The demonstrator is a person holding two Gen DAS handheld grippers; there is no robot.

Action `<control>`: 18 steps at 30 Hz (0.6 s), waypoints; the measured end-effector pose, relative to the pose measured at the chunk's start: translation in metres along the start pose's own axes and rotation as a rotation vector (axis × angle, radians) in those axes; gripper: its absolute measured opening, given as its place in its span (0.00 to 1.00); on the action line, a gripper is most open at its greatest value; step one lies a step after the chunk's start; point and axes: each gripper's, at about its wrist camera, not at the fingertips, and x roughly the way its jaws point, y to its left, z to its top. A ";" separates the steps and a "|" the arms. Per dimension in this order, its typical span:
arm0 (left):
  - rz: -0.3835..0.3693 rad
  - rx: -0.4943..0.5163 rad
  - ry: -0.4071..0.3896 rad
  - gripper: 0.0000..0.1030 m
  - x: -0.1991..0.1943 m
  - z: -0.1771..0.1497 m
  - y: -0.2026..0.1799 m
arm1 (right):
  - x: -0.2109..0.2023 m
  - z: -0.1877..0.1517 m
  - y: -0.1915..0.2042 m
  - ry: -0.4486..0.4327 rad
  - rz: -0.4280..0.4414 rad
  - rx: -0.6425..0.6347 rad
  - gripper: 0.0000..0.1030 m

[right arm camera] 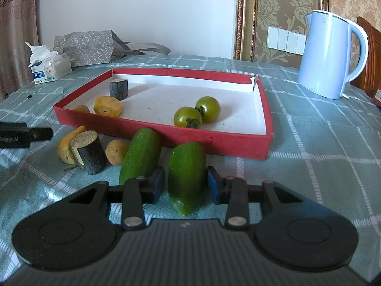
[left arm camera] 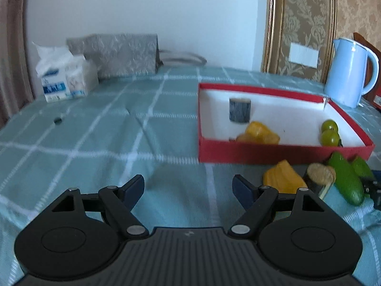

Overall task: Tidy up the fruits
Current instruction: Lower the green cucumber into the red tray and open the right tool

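Left wrist view: left gripper point(left arm camera: 188, 186) spread wide, nothing between the blue pads, only bare green checked tablecloth point(left arm camera: 95, 138) under and ahead. Open cloth straight ahead and to the left as far as a tissue pack point(left arm camera: 65, 81) and a grey patterned bag point(left arm camera: 123, 54) at the far edge. Ahead to the right, shallow red box point(left arm camera: 262, 153) with its near wall facing the fingers; inside, a dark cylindrical piece point(left arm camera: 240, 110), a yellow fruit piece point(left arm camera: 260, 132) and two green tomatoes point(left arm camera: 329, 132). Just right of the right finger, outside the box: another yellow piece point(left arm camera: 283, 177), a dark cylinder with a pale top point(left arm camera: 320, 175), a cucumber piece point(left arm camera: 346, 181). Pale blue kettle point(left arm camera: 350, 71) beyond the box's far right corner.

Right wrist view: right gripper point(right arm camera: 185, 186) nearly closed around a short cucumber piece point(right arm camera: 187, 176) lying on the cloth, pointing along the fingers; pads close to both its sides, firm contact hard to judge. Second cucumber piece point(right arm camera: 140, 155) just beyond the left pad, almost touching it. Further left, a round tan piece point(right arm camera: 116, 151), the dark cylinder point(right arm camera: 89, 151) and the yellow piece point(right arm camera: 65, 150), close together. Red box point(right arm camera: 214, 140) directly ahead, near wall just past the cucumber tips; tomatoes point(right arm camera: 197, 114) inside near that wall. Clear cloth to the right up to the kettle point(right arm camera: 328, 54). Tip of the other gripper point(right arm camera: 23, 134) at the left border.
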 end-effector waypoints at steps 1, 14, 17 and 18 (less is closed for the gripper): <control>-0.002 0.009 0.011 0.79 0.001 -0.002 -0.001 | 0.000 0.000 0.000 0.000 0.000 0.000 0.35; -0.030 0.069 0.049 1.00 0.006 -0.005 -0.012 | -0.003 0.000 -0.004 -0.013 0.000 0.027 0.30; -0.030 0.069 0.049 1.00 0.006 -0.005 -0.012 | -0.008 -0.003 -0.005 -0.020 -0.005 0.033 0.30; -0.029 0.070 0.049 1.00 0.006 -0.005 -0.012 | -0.011 -0.004 -0.006 -0.022 -0.004 0.036 0.30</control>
